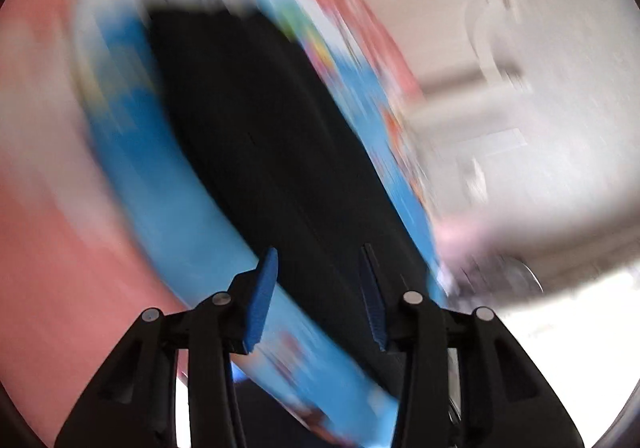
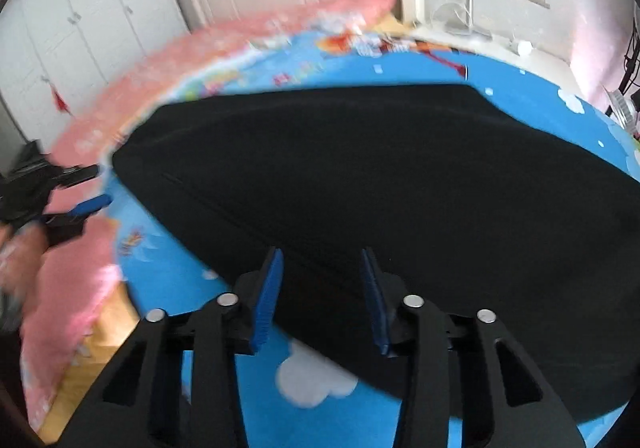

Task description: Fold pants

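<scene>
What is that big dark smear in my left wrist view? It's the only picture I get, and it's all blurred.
Observer: Black fabric pants, spread flat on a blue cloud-print sheet.
Operator: Is the other tool gripping them?
Observer: No. The right gripper is over their near edge, jaws open and empty.
Operator: And where is mine?
Observer: The left gripper is just off one end of the pants, by a fuzzy pink blanket, jaws open.
</scene>
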Tool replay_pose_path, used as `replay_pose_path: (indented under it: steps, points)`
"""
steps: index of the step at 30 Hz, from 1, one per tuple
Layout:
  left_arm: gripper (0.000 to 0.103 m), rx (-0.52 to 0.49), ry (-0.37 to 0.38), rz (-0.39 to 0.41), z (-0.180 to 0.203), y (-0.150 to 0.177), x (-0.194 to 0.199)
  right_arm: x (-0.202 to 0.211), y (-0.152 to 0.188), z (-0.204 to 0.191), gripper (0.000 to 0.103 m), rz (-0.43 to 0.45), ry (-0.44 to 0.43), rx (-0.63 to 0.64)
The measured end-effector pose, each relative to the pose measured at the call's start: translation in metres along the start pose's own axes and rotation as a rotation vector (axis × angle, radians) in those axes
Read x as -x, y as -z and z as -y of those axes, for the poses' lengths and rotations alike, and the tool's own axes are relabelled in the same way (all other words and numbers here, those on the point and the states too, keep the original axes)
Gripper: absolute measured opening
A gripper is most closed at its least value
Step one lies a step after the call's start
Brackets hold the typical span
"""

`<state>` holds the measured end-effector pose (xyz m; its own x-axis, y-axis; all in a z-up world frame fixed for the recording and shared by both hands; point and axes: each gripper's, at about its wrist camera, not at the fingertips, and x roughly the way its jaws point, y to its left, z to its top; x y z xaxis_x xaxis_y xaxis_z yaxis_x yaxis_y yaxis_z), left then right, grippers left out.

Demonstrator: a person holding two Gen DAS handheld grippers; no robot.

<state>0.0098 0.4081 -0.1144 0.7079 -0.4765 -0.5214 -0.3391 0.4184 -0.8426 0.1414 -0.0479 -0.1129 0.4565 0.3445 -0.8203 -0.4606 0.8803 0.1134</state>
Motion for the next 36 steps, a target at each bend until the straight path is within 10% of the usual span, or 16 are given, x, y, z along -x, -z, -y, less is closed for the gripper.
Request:
replay_pose_path:
  steps: [6, 13, 18, 21, 26, 30, 33, 36]
  points:
    - [0.035, 0.103, 0.079, -0.184, 0.0, 0.049, -0.082, -0.003, 0.011, 0.0, 0.033, -0.033, 0.017, 0.018]
    - [0.005, 0.094, 0.039, -0.158, -0.004, 0.038, -0.09, -0.001, 0.013, -0.011, 0.035, -0.028, 0.073, 0.07]
    - [0.004, 0.04, -0.02, -0.122, 0.001, 0.046, -0.082, 0.017, -0.004, -0.013, 0.064, 0.092, 0.116, 0.054]
    - [0.005, 0.063, -0.022, -0.141, -0.009, 0.047, -0.086, 0.001, -0.004, -0.004, 0.064, 0.06, 0.183, 0.065]
    - [0.027, -0.205, -0.036, -0.035, 0.043, 0.033, -0.045, -0.013, 0.014, 0.01, 0.072, 0.061, 0.224, 0.037]
    - [0.075, -0.663, -0.312, 0.23, 0.101, -0.001, -0.036, -0.014, 0.019, 0.012, 0.081, 0.082, 0.246, 0.005]
    - [0.073, -0.862, -0.534, 0.265, 0.102, -0.047, -0.077, -0.017, 0.019, 0.013, 0.084, 0.089, 0.247, 0.0]
    - [0.065, -0.846, -0.578, 0.145, 0.076, -0.103, -0.109, -0.016, 0.021, 0.013, 0.086, 0.091, 0.234, -0.009]
